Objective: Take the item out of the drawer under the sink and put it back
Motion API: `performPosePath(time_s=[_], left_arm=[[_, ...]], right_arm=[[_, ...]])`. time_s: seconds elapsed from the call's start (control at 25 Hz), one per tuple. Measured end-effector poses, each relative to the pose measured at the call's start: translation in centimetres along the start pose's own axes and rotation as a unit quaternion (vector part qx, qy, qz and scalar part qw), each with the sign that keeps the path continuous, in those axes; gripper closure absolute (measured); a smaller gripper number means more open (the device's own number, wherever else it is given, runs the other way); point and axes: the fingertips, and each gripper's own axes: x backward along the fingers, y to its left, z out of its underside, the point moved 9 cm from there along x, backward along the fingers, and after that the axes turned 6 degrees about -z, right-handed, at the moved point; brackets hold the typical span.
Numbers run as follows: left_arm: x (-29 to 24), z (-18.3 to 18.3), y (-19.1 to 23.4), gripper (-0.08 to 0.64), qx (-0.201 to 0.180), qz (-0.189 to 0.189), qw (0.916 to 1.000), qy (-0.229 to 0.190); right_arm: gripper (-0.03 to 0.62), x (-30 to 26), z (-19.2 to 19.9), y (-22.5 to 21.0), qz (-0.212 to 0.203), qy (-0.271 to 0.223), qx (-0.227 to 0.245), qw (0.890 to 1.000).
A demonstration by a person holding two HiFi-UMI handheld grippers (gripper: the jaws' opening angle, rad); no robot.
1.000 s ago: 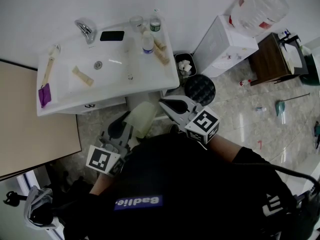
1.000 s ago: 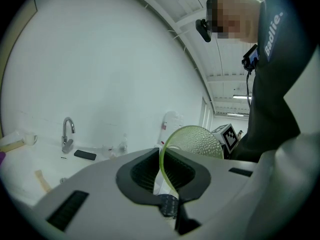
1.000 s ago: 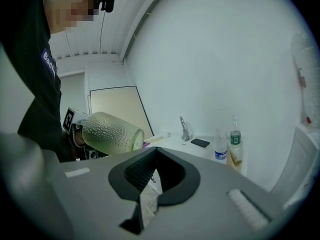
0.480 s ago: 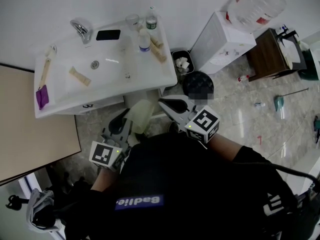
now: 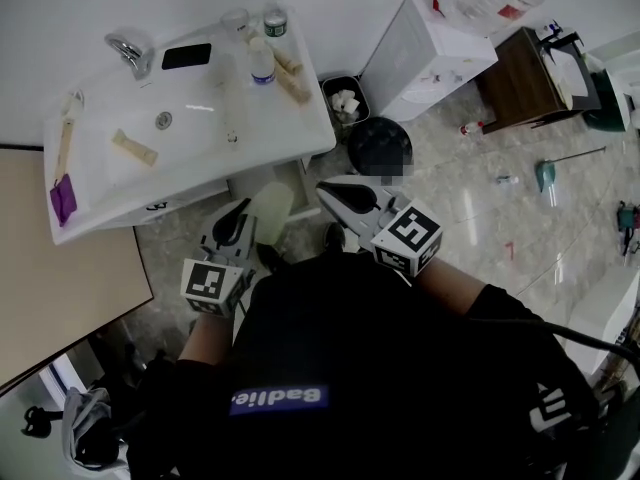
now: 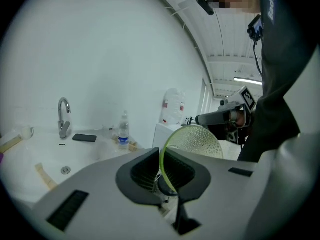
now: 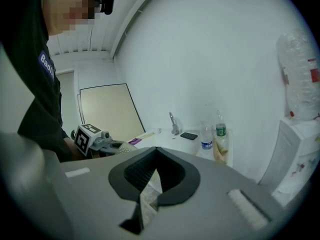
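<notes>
A pale green, dimpled plastic plate [image 5: 268, 208] stands on edge in my left gripper [image 5: 236, 226], which is shut on its rim [image 6: 161, 170]. The plate fans out above the jaws in the left gripper view [image 6: 196, 141]. It hangs just below the front of the white sink unit [image 5: 190, 190], over the floor. My right gripper [image 5: 343, 197] is level with it to the right, jaws shut with nothing between them [image 7: 156, 156]. From the right gripper view, the left gripper [image 7: 95, 136] and the plate sit at the left. No drawer opening shows.
On the sink top [image 5: 110, 173] are a faucet [image 5: 130, 48], a black phone [image 5: 186, 56], two bottles [image 5: 262, 63], wooden sticks and a purple cloth [image 5: 62, 198]. A small bin with paper [image 5: 345, 101], a round black bin [image 5: 380, 148] and a white cabinet [image 5: 420, 53] stand to the right.
The head view has swung, so the sink sits further up and left. Both grippers keep nearly the same places below the sink front. The plate stays in the left gripper.
</notes>
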Motion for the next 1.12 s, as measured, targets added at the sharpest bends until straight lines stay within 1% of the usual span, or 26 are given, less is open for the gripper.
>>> performPosePath(time_s=[0.12, 0.2, 0.32, 0.56, 0.64, 0.8, 0.96, 1.12], left_arm=[[-2.0, 2.0, 0.4, 0.535, -0.016, 0.004, 0.9994, 0.029], [-3.1, 3.1, 0.7, 0.535, -0.02, 0.005, 0.9983, 0.055], [-4.7, 4.5, 1.2, 0.535, -0.024, 0.009, 0.9962, 0.083], [-7.5, 7.1, 1.7, 0.535, -0.042, 0.016, 0.9902, 0.132], [-8.6, 8.3, 1.9, 0.535, -0.046, 0.016, 0.9876, 0.149], [-10.5, 11.4, 2.7, 0.535, -0.051, 0.007, 0.9797, 0.194], [-12.2, 14.4, 3.6, 0.535, -0.065, -0.001, 0.9686, 0.24], [-13.9, 17.2, 4.6, 0.535, -0.072, -0.008, 0.9586, 0.275]], right_arm=[[0.591, 0.5, 0.4, -0.3, 0.007, 0.002, -0.002, 1.0], [0.591, 0.6, 0.5, -0.5, 0.011, 0.002, -0.003, 1.0], [0.591, 1.0, 0.7, -0.9, 0.016, 0.004, -0.002, 1.0], [0.591, 2.1, 1.3, -1.6, 0.028, 0.004, -0.022, 0.999], [0.591, 2.4, 1.6, -1.9, 0.031, 0.01, -0.021, 0.999], [0.591, 3.1, 1.6, -2.4, 0.041, 0.008, -0.028, 0.999], [0.591, 3.9, 1.8, -3.0, 0.052, 0.018, -0.035, 0.998], [0.591, 5.1, 2.1, -3.7, 0.075, 0.032, -0.045, 0.996]])
